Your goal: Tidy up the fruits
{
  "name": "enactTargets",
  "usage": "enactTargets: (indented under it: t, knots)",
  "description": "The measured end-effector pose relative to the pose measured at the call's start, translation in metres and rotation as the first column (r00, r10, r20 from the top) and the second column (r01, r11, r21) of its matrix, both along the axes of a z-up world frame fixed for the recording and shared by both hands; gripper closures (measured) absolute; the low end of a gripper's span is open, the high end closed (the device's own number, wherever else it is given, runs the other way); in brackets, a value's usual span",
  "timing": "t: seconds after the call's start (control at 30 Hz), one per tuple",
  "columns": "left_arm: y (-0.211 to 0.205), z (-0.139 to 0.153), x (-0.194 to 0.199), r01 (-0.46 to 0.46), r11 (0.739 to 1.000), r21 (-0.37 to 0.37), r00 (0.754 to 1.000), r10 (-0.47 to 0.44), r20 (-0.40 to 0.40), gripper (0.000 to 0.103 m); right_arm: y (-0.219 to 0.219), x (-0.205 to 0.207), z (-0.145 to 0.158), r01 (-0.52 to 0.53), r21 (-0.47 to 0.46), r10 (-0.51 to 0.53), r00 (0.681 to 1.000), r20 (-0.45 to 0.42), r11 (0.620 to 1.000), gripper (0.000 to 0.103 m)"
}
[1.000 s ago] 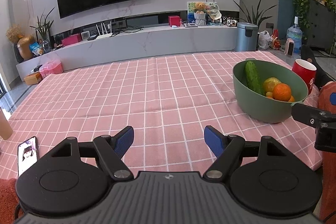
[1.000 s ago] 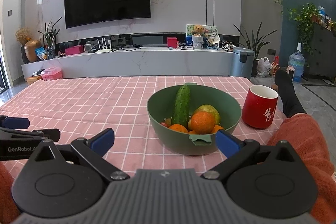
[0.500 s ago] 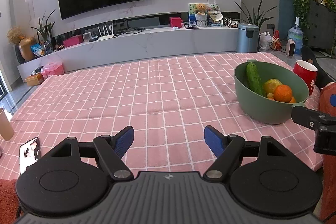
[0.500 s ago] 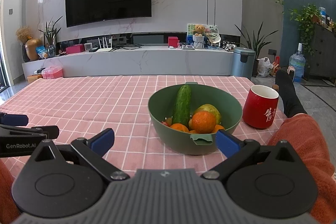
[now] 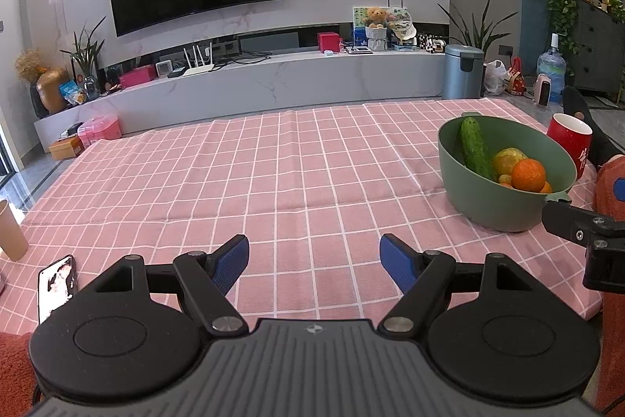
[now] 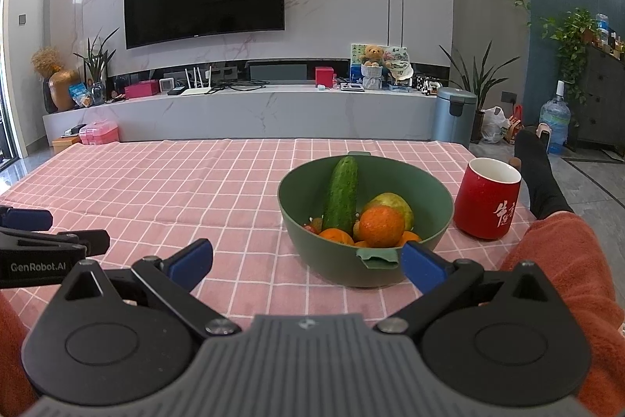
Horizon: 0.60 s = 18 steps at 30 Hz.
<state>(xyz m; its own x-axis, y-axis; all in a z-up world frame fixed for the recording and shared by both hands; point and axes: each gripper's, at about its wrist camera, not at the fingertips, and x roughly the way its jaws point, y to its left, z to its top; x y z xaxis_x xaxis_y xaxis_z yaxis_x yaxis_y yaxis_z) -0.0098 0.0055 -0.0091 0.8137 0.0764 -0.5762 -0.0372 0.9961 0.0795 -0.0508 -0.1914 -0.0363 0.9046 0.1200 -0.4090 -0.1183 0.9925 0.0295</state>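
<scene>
Left gripper (image 5: 314, 258): blue-padded fingers spread wide, empty, above the pink checked tablecloth (image 5: 273, 163). Right gripper (image 6: 306, 260): fingers likewise apart, holding nothing, just short of the round green plastic bowl (image 6: 363, 260). Bowl contains an upright-leaning dark green cucumber (image 6: 341, 196), round oranges (image 6: 381, 225) and a yellow-green fruit (image 6: 394, 204). Red ceramic mug (image 6: 486, 202) stands beside the bowl.

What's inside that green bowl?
The green bowl holds a cucumber leaning upright, a large orange, a yellow-green fruit behind it, and smaller oranges. Anything beneath them is hidden.
</scene>
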Motion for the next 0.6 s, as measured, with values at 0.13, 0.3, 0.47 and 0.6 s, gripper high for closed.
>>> enactTargets:
  t: [0.13,0.3,0.47,0.6]
  knots:
    - [-0.0005,0.0000,0.0001,-0.003,1.000,-0.001,1.000,0.003,-0.004,0.014,0.0000,0.0001,0.0001,0.000,0.000,0.000,1.000,0.000,1.000,0.004]
    - [-0.0007,0.0000,0.0001,-0.005,1.000,0.002,1.000,0.005,-0.005,0.014,0.0000,0.0000,0.0001,0.000,0.001,0.000,1.000,-0.001,1.000,0.004]
    - [0.0005,-0.0005,-0.0005,-0.007,1.000,0.000,1.000,0.007,-0.012,0.014,0.0007,0.0011,-0.0023,-0.007,-0.001,0.007,1.000,-0.008,1.000,0.004]
    - [0.0008,-0.0016,-0.0009,-0.009,1.000,-0.003,1.000,0.009,-0.018,0.014,0.0011,0.0014,-0.0039,-0.009,-0.001,0.009,1.000,-0.013,1.000,0.004]
